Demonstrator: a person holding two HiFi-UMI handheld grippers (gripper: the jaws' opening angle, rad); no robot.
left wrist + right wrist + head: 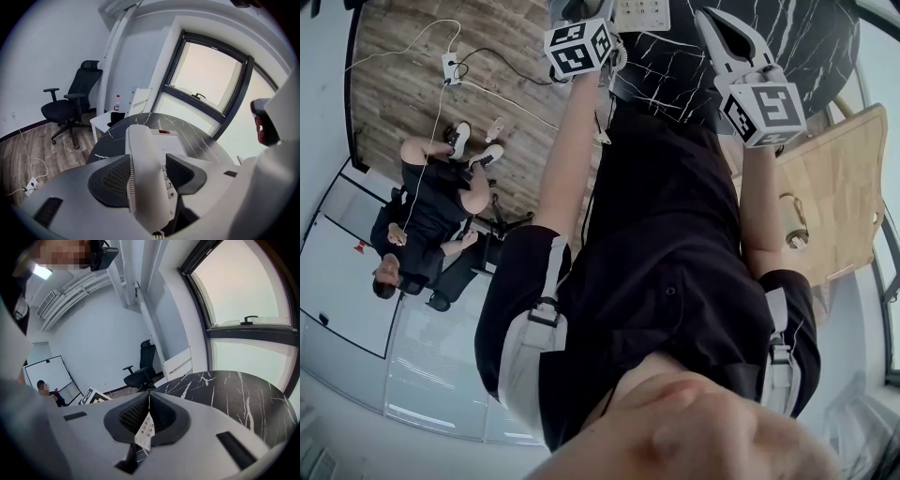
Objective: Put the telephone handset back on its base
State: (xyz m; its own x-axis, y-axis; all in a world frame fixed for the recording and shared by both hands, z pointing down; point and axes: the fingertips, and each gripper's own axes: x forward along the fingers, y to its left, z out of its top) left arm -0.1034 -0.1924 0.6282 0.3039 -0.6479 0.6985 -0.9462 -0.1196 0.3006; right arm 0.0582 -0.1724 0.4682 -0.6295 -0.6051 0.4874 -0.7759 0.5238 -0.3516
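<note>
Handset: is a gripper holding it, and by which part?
No. The handset sits between the left gripper's open jaws, at its middle, not gripped. The right gripper is shut, empty.

Pale daylight floods in through the big window (206, 79), blown out to a flat glare. The white wall (47, 56) left of it is evenly lit, with soft shadows. Every view bulges, its corners going black. Below the window, the handset (145, 183) sits blurred, close to the lens.
</note>
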